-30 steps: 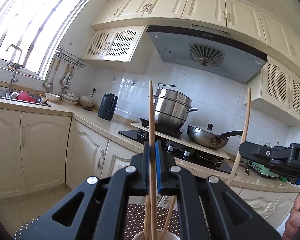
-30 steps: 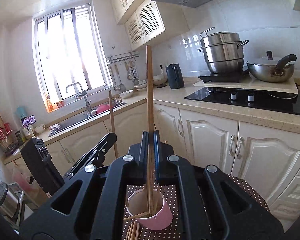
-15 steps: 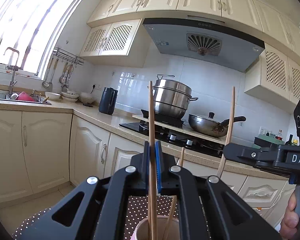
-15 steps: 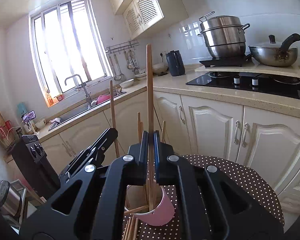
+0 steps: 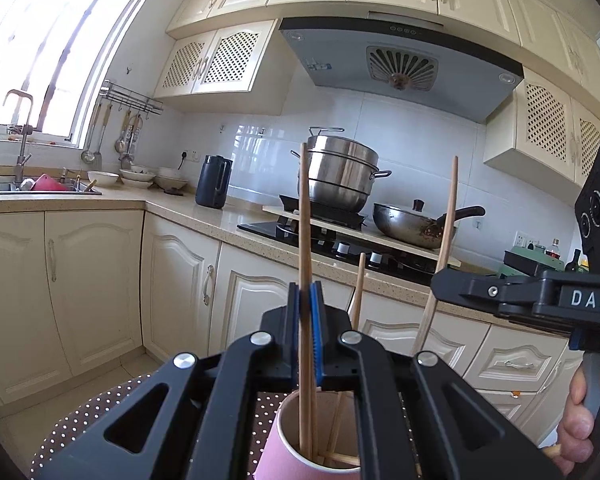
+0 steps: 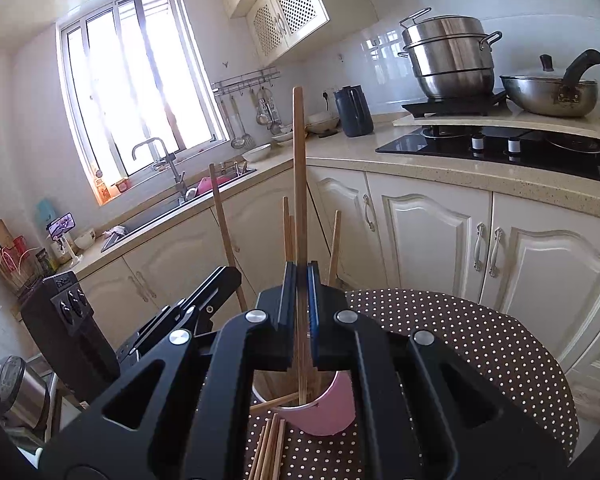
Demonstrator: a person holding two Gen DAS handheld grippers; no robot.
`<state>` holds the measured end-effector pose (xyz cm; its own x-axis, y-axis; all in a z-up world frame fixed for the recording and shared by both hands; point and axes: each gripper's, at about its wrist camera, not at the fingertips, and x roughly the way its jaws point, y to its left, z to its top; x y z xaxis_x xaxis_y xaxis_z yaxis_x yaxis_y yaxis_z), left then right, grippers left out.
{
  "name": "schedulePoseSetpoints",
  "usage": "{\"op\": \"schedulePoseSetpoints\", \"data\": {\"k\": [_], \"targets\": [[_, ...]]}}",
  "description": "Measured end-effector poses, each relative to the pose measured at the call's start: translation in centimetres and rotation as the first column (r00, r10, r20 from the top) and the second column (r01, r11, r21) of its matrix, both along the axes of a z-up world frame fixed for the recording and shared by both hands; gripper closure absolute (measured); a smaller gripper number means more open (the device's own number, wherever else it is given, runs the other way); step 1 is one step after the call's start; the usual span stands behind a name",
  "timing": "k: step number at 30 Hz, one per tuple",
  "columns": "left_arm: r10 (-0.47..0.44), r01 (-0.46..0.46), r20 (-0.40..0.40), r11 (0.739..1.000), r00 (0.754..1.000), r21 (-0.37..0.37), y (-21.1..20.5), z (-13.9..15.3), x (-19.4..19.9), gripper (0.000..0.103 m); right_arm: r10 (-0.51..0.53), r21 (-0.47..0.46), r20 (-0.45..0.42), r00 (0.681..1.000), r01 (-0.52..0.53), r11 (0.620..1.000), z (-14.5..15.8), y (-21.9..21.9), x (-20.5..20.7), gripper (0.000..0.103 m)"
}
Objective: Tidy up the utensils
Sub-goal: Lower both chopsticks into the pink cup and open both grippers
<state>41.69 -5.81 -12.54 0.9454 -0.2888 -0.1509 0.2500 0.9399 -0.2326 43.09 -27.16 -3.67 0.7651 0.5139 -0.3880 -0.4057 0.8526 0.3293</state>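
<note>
Pink paper cup [image 6: 332, 410] stands on the brown white-dotted surface [image 6: 480, 344], several wooden chopsticks upright inside. Left gripper [image 5: 306, 300]: jaws clamped on one long wooden chopstick [image 5: 303, 216], its lower end inside the cup. Right gripper [image 6: 299, 280]: jaws clamped on another chopstick [image 6: 299, 168], likewise reaching into the cup. Loose chopsticks [image 6: 270, 446] lie just beside the cup.

Mounted on each hand-held gripper, looking forward along its fingers, close above the pink cup [image 5: 316, 436] on the dotted tabletop [image 6: 472, 336]. Left view toward the stove [image 5: 332, 236]; right view toward the window [image 6: 140, 88]. Shared: cup, stove, sink corner, each other's gripper.
</note>
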Motion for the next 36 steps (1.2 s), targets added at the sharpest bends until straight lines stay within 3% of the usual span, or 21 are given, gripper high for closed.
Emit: {"op": "schedulePoseSetpoints", "data": {"k": [6, 9, 26, 36], "targets": [[0.004, -0.004, -0.008, 1.0, 1.0, 0.028, 0.1, 0.4, -0.7, 0.095, 0.003, -0.001, -0.012, 1.0, -0.003, 1.0, -0.6, 0.3, -0.4, 0.097], [0.011, -0.011, -0.002, 0.999, 1.0, 0.031, 0.2, 0.7, -1.2, 0.077, 0.003, 0.004, -0.016, 1.0, -0.003, 1.0, -0.7, 0.3, -0.6, 0.097], [0.053, -0.053, 0.005, 0.996, 0.999, 0.066, 1.5, 2.1, -2.7, 0.067, 0.018, 0.006, -0.045, 0.999, -0.017, 1.0, -1.6, 1.5, -1.2, 0.096], [0.087, -0.089, 0.018, 0.992, 0.996, 0.094, 2.1, 2.8, -3.9, 0.051, 0.025, 0.018, -0.073, 0.997, -0.024, 1.0, -2.1, 2.1, -1.5, 0.094]]}}
